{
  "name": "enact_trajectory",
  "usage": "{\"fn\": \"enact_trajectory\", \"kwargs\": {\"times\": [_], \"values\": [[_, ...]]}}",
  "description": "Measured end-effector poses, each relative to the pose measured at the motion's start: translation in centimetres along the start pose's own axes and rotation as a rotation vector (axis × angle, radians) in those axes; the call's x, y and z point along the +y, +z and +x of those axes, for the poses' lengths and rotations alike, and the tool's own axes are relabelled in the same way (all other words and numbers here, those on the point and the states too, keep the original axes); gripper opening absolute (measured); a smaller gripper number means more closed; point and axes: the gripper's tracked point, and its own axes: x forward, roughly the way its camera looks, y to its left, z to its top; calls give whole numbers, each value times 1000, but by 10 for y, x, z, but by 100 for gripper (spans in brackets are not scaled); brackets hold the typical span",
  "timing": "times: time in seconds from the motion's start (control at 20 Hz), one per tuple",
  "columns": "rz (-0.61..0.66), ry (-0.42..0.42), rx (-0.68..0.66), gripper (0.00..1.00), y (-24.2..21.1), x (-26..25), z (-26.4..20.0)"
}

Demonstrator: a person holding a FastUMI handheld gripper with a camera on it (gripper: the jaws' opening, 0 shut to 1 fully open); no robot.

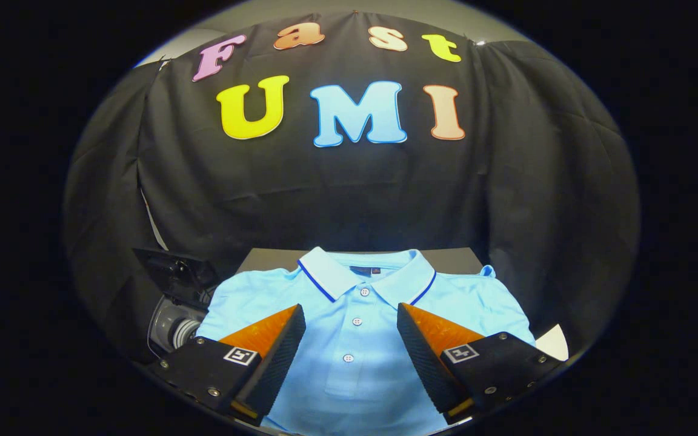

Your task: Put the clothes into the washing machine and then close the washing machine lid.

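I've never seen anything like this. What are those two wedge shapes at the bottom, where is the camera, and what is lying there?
The camera rides on a hand-held gripper and looks forward along its two fingers; those are the wedges. A person carries this tool, so there is no robot arm. The fingers stand open and hold nothing. Between and beneath them lies a light blue polo shirt, spread flat with its collar away from the camera, on a dark table. Beside the shirt, next to one finger, is a washing machine with its lid raised.

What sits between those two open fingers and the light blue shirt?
Nothing visible. The gripper is open, its fingers hanging over the light blue polo shirt with its buttoned placket between them. The washing machine lies beside the shirt.
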Motion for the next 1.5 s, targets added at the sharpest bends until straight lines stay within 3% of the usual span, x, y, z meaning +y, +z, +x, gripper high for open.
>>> {"fn": "enact_trajectory", "kwargs": {"times": [0.4,0.7,0.75,0.8,0.95,1.0,1.1,1.35,1.5], "values": [[-19,29,135,96,-38,1,23],[-16,18,120,93,-39,0,22],[-20,9,117,89,-40,1,22],[-35,12,113,75,-39,5,21],[-83,40,97,49,-41,16,22],[-75,46,98,35,-41,17,22],[-70,60,103,21,-41,17,22],[12,129,89,1,-36,16,21],[140,192,60,0,-28,20,16]]}}
